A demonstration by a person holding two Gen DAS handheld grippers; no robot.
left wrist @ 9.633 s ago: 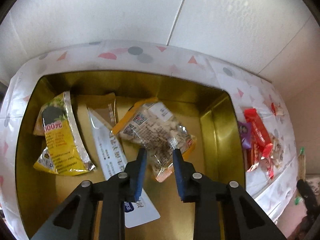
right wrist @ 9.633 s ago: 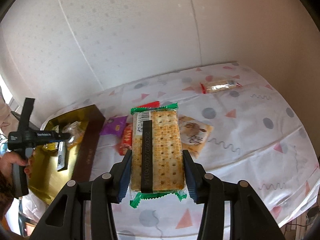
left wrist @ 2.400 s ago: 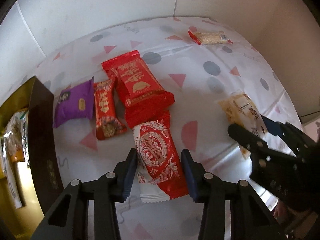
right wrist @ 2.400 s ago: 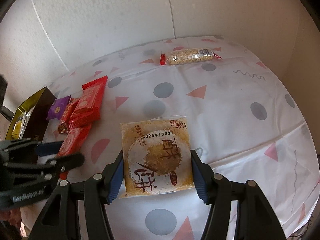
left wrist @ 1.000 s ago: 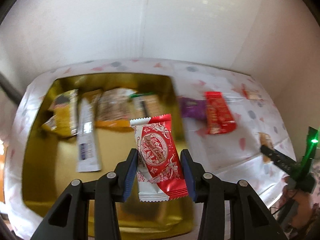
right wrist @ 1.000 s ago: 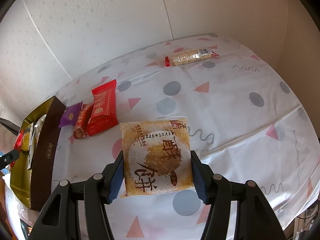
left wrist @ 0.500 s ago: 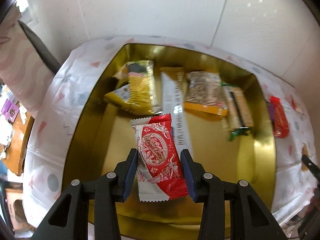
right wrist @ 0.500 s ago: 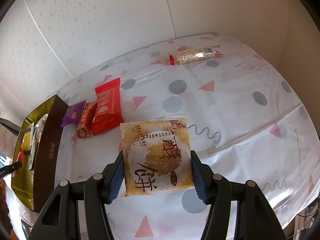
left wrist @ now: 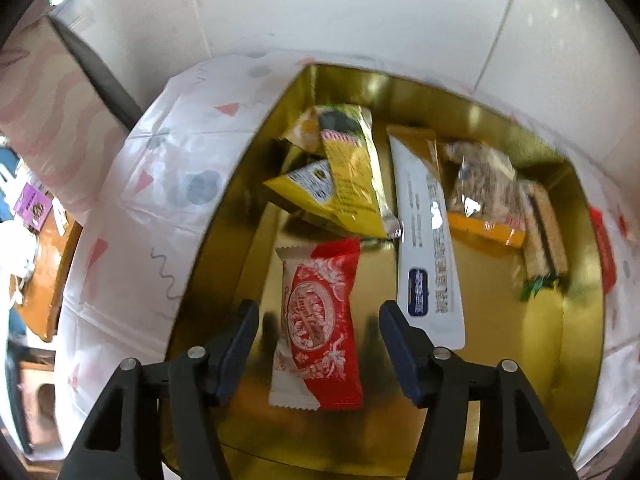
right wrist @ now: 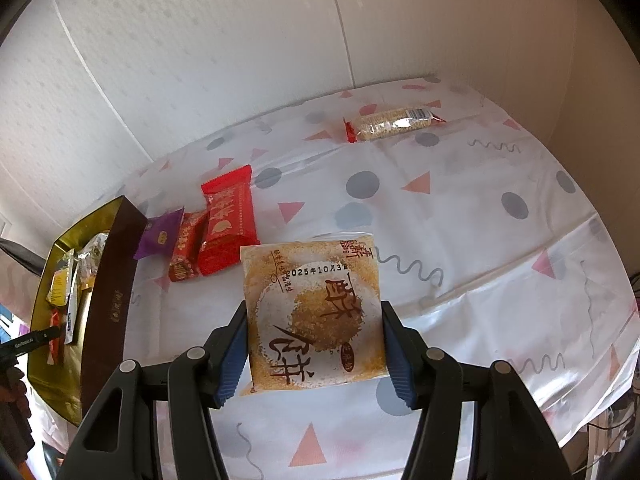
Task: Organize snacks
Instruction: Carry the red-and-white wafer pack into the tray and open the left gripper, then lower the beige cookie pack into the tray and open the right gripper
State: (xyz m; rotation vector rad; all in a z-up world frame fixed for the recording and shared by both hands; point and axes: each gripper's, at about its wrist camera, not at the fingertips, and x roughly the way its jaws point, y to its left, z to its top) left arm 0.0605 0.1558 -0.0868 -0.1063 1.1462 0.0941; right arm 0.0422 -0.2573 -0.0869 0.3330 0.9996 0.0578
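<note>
Across the left wrist view a gold tin (left wrist: 540, 332) is seen, several snacks lying inside. At lower centre the left tool (left wrist: 316, 332) is opening, a red packet (left wrist: 316, 320) lying untouched between its jaws. In the right view, a brown packet (right wrist: 316, 312) is pinched by the right tool (right wrist: 314, 352) above the table (right wrist: 480, 240).

Right tool (right wrist: 314, 344) clamping brown pastry packet (right wrist: 314, 316), red snacks (right wrist: 228, 224) beside gold box (right wrist: 108, 280)

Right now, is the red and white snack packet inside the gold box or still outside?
Inside. The red and white snack packet lies over the gold box floor, between the opening left tongs, whose pads stand clear of it.
</note>
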